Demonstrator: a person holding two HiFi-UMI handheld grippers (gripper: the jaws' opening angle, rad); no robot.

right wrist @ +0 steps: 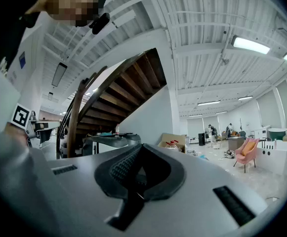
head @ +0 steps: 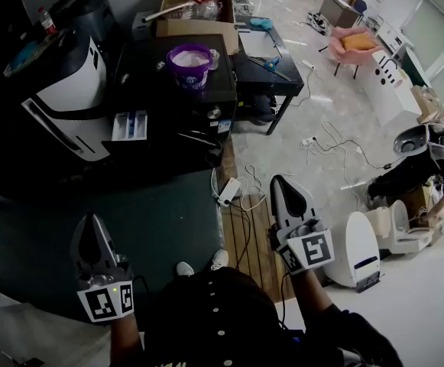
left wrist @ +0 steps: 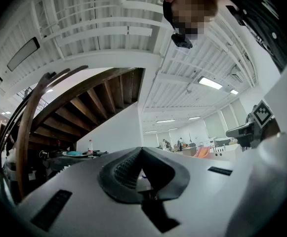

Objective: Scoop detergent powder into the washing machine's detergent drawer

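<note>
- left claw (left wrist: pixel 142 151): tips closed against each other, nothing gripped; held low at the bottom left of the head view, over a dark mat (head: pixel 61 232), nose angled a little upward.
- right claw (right wrist: pixel 141 148): also closed tip to tip and empty; held level at the person's right side, just right of a strip of wooden slats (head: pixel 246 235) on the floor.
- Between the two claws and a little ahead of them: a white power strip (head: pixel 228 191) with loose cables, lying on the floor.
- Further ahead: a black washing machine (head: pixel 141 82), well apart from both claws.
- At the machine's front left: the white drawer (head: pixel 130 125), pulled out, blue parts showing inside.
- On top of the machine: an open purple tub (head: pixel 191 66) with white powder inside, untouched by either claw.
- Behind the tub: a cardboard box (head: pixel 199 23) with a bottle lying in it.
- Right of the machine: a low black table (head: pixel 271 75).
- Far across the room: a pink chair (head: pixel 355 46).
- In both claw views: a curved wooden staircase (right wrist: pixel 128 85) under a white ribbed ceiling.
</note>
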